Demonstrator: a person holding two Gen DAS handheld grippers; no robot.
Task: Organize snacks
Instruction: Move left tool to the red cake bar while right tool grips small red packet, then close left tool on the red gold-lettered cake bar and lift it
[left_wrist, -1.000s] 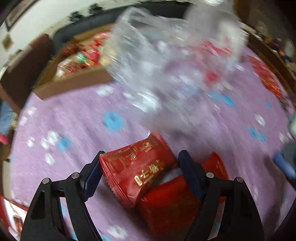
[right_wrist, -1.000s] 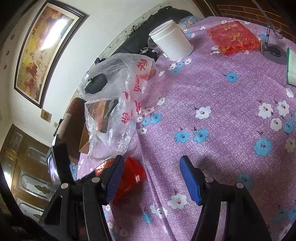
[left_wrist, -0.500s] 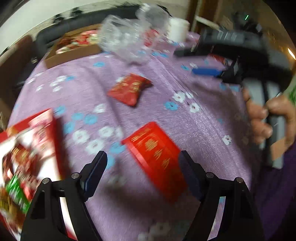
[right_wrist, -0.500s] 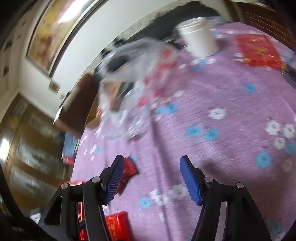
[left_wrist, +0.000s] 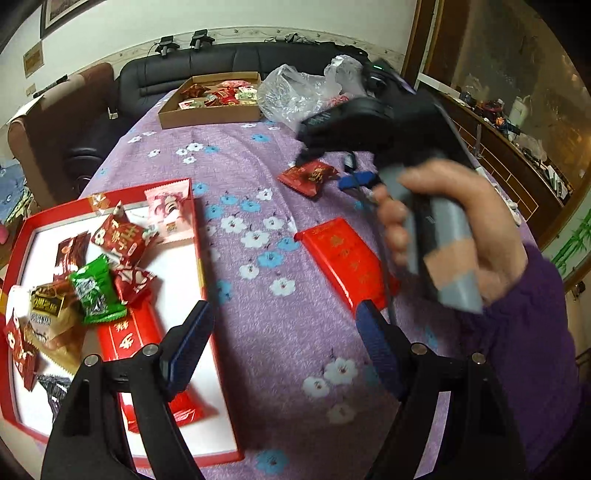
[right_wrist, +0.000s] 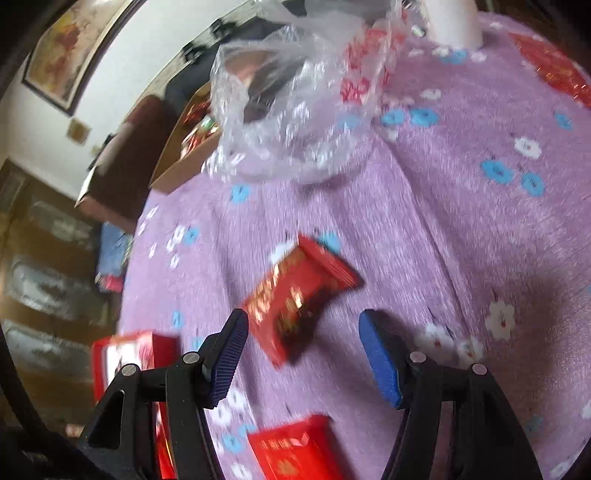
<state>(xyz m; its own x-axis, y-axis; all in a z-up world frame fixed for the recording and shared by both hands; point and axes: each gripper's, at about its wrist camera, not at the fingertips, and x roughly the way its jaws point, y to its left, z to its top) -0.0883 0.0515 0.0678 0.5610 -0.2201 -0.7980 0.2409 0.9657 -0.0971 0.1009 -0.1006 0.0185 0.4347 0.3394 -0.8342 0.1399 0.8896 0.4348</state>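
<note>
Hovering over a purple flowered surface (left_wrist: 258, 184), the right gripper (right_wrist: 303, 354) spreads its fingers above a small red snack packet (right_wrist: 295, 295), empty. The left gripper (left_wrist: 284, 343), fingers also apart and empty, hangs between a red tray (left_wrist: 199, 258) of wrapped sweets and a flat red packet (left_wrist: 343, 258). A clear plastic bag (left_wrist: 295, 92) lies beside a cardboard box (left_wrist: 210, 114).

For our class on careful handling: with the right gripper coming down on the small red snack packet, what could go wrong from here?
1. The right gripper is open and the red snack packet lies flat and skewed, so the fingers may push it across the tablecloth rather than pinch it.
2. The plastic bag lies just beyond; overshooting could snag it.
</note>
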